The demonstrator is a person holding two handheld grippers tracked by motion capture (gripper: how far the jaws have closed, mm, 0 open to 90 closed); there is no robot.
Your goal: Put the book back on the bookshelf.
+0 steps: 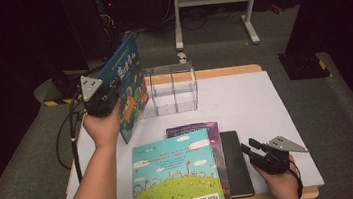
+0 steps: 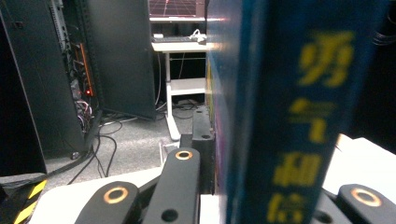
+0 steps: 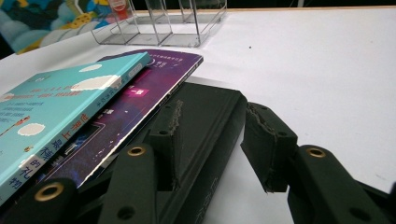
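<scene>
In the high view, the left tool (image 1: 100, 99) is clamped on a blue picture book (image 1: 127, 87) and holds it upright on edge, clear of the white worktop (image 1: 246, 106), just left of a clear plastic rack (image 1: 170, 88). The book likely stands this way so it can be slid into one of the rack's slots, which take books on edge. Its cover faces right, toward the rack, and its long axis runs from the near bottom corner up and away toward the far top corner, tilted rather than plumb. The right tool (image 1: 250, 150) sits low at the near right corner, beside a stack of a green and teal book (image 1: 175, 175) lying on a purple book (image 1: 215, 148), with a black book (image 1: 236, 163) lying alongside.

In the left tool's own view, the blue book (image 2: 289, 112) rises between the jaws with its spine toward the camera, the yellow lettering running top to bottom, so the grip is at the lower edge and the length points up.

In the right tool's own view, the jaws stand apart, straddling the near end of the black book (image 3: 205, 121) without pressing it; one pad (image 3: 170, 140) rests over its top face, the other hangs beside its edge, seemingly ready to pick it up. The rack (image 3: 163, 23) lies beyond.
</scene>
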